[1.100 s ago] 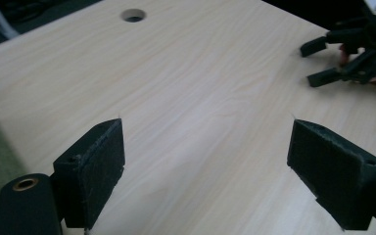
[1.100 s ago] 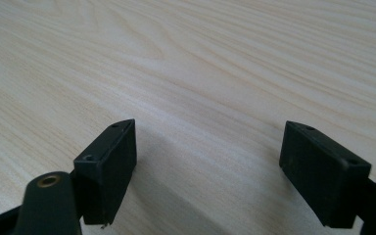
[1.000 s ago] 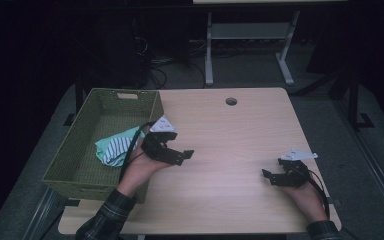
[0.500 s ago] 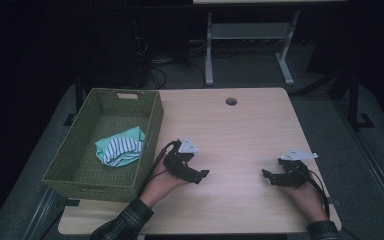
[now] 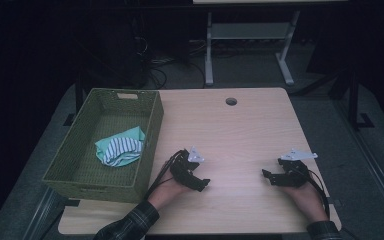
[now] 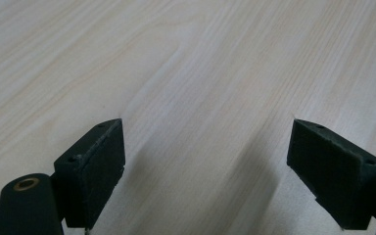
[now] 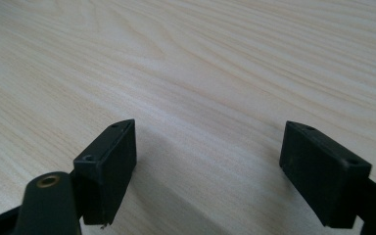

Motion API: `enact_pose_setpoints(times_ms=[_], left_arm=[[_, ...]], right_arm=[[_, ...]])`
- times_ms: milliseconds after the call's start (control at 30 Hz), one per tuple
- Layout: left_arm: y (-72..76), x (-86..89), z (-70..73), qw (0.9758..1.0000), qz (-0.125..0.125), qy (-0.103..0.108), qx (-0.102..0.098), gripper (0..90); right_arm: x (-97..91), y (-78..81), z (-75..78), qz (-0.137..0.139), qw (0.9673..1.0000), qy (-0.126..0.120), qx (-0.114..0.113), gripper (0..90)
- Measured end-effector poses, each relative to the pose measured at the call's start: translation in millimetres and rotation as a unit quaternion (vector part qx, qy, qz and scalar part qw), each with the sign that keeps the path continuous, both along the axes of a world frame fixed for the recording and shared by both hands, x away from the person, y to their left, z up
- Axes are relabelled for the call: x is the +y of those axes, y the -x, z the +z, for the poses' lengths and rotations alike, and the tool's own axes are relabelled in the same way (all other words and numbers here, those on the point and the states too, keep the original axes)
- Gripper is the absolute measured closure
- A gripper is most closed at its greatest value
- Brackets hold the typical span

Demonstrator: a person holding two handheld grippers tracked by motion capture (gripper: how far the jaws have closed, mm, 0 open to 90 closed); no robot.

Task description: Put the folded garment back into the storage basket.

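cloth, teal with a white-and-dark striped part, lies bunched inside the green woven basket, toward its near right wall. judged from how things lie now, the putting-away looks done: the cloth is in, nothing else to collect lies on the wooden table, and little seems left beyond parking the tools.

left gripper rests low on the table just right of the basket's near corner, well apart from the cloth, pointing right and slightly toward the person. its own view looks along bare wood grain; fingers stand wide apart with nothing between them.

right gripper sits near the table's right front, hand behind it, pointing left toward the other tool. fingers likewise spread wide over bare wood, holding nothing.

both forearms come in from the near edge, plaid sleeves showing, wrists low, grey plates on top facing up. the two tools lie roughly level with each other, well apart, a clear stretch of table between.
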State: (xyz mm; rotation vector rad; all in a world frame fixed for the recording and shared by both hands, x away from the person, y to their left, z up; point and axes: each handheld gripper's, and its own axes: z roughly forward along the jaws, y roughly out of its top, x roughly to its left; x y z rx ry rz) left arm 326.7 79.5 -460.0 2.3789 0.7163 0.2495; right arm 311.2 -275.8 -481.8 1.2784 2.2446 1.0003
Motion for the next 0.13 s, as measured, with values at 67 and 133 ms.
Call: enact_pose_setpoints(times_ms=[67,133], left_arm=[[-0.2,0.0,-1.4,1.0000,0.002,0.001,0.004,13.6],[-0.2,0.0,-2.9,1.0000,0.003,0.000,0.008,13.6]], right_arm=[[0.0,0.0,0.0,0.000,1.0000,0.000,0.000,21.3],[0.0,0.0,0.0,0.000,1.0000,0.000,0.000,21.3]])
